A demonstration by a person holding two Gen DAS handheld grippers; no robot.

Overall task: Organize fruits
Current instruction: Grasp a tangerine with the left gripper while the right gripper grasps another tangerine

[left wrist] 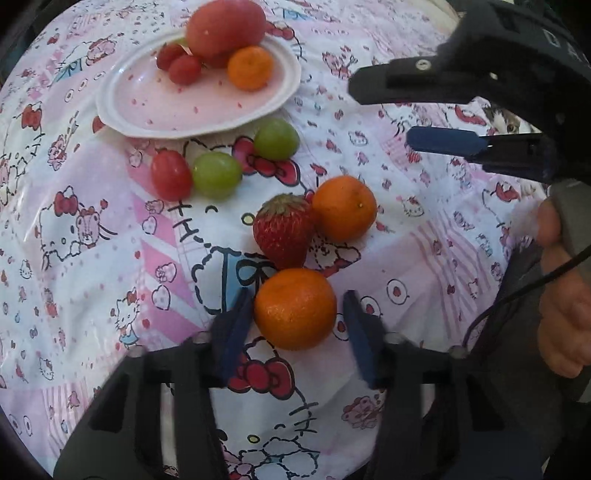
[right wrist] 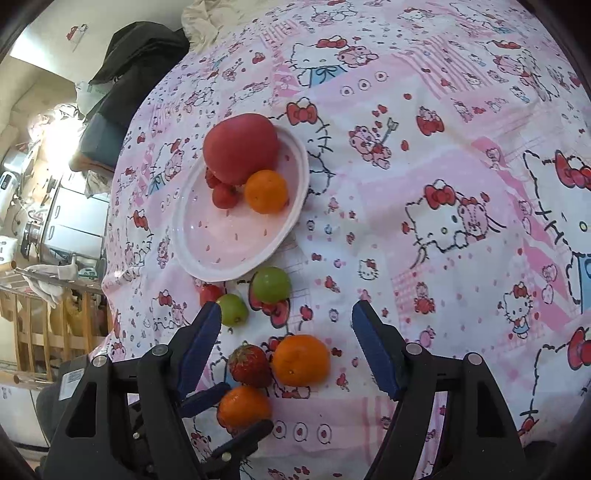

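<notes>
Left tongs (left wrist: 295, 325) point down over a mandarin (left wrist: 295, 309) on the cloth (left wrist: 424, 258), one blue pad at each flank; a thin gap shows on both sides, so the pads bracket the fruit without visibly pressing it; from the right wrist view the same tongs (right wrist: 236, 413) reach in at the lower left around that mandarin (right wrist: 243, 406); right tongs (right wrist: 288, 332) stand wide apart and hold nothing, above the loose fruit, and in the left view they show at the upper right (left wrist: 384, 110) with a hand (left wrist: 561, 295) on the grip below; just beyond the bracketed mandarin lies a strawberry (left wrist: 283, 230), touching a second mandarin (left wrist: 344, 213) on its right; farther on sit two green grapes (left wrist: 217, 175) (left wrist: 276, 138) and a cherry tomato (left wrist: 171, 180), the tomato touching the nearer grape; past them is a pink plate (left wrist: 192, 107), its rim near the farther grape; on the plate's far side rest a large tomato (left wrist: 226, 31), small red fruits (left wrist: 179, 62) beside it, and a third mandarin (left wrist: 250, 68) against the big tomato.
</notes>
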